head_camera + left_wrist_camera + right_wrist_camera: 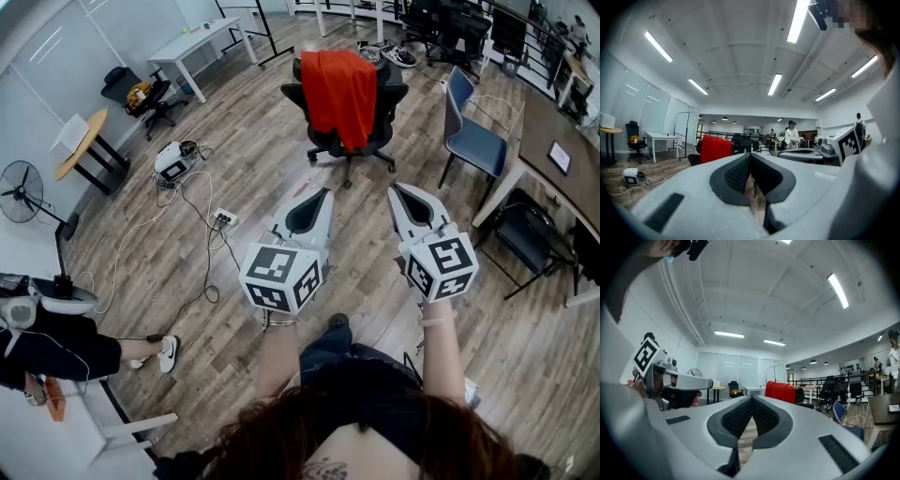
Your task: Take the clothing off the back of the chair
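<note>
The left gripper [324, 193] and right gripper [395, 188] point level, jaws pressed together, empty; red clothing [339, 89] drapes the chair [394, 97], well apart.

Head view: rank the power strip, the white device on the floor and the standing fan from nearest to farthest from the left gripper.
1. The power strip, on the floor just left of the left gripper.
2. The white device, farther left, among cables.
3. The standing fan, at the far left edge.
</note>
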The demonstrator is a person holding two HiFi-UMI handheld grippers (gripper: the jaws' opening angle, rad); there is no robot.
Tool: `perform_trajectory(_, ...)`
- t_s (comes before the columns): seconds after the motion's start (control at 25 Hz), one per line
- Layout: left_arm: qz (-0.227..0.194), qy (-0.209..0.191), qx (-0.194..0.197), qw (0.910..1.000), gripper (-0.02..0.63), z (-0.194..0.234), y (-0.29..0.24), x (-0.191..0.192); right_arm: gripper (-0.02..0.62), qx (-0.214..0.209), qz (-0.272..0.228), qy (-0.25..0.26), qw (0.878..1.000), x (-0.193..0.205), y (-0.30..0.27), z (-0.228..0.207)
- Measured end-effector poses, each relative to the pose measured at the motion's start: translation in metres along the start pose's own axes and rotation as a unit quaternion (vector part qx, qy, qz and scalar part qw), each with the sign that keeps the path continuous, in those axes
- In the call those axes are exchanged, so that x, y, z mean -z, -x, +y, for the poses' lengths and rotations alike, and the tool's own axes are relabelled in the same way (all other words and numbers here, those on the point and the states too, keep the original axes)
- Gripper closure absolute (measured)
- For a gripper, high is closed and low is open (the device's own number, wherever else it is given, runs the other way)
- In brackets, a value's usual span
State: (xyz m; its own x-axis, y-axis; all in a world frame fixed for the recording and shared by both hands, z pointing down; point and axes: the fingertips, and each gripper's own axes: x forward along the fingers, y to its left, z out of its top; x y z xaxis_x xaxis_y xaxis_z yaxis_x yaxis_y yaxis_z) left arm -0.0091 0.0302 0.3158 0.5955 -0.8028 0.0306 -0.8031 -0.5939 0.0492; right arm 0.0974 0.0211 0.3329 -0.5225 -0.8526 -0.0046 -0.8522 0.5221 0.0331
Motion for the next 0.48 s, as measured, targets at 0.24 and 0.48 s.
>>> perform_trajectory(0.24,-0.001,-0.004,0.002,1.0,0.589,0.006,-0.007,-0.003,0.609,-0.004,-0.005,-0.002,1.0,-0.001,-0.006,-0.002)
perform_trajectory(0.48,0.001,-0.008,0.008,0.9999,0.589,0.024,-0.022,-0.002,0.609,-0.008,-0.009,-0.018,1.0,0.001,-0.025,-0.007)
